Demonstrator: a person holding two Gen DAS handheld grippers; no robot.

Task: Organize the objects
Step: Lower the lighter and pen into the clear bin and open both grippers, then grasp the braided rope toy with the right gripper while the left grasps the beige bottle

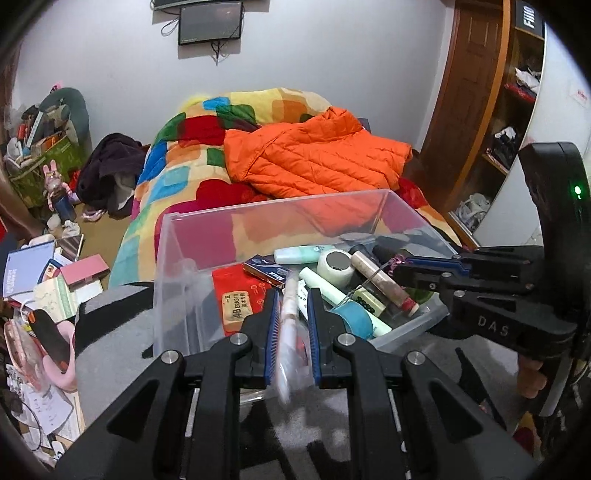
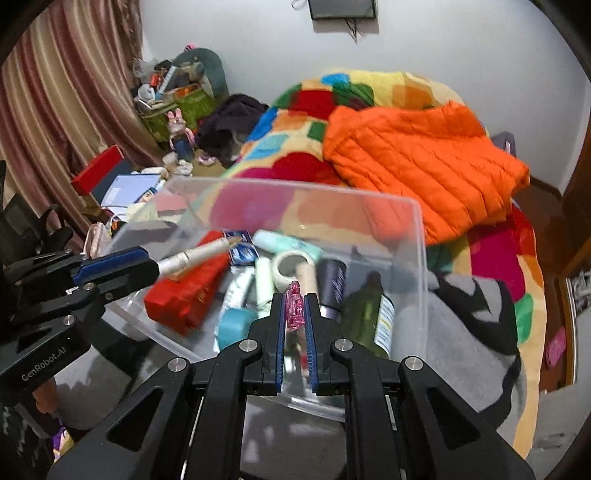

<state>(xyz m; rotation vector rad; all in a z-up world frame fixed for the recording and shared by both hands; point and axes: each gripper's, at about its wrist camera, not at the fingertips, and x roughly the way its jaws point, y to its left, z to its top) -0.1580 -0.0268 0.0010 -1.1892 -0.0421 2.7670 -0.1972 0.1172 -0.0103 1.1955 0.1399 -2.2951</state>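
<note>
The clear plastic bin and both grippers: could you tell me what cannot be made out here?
- Left wrist view: the pale tube in the left gripper is motion-blurred; label unreadable.
- Right wrist view: the lower end of the pink trinket in the right gripper is hidden by its fingers.
- Clear bin: floor covered by clutter.

Clear bins point(image 1: 177, 236): you have one.
Orange jackets point(image 1: 314, 155): you see one.
Tape rolls point(image 1: 334, 266): one white.
Red packets point(image 2: 184, 295): one.
Wall screens point(image 1: 210, 22): one.
</note>
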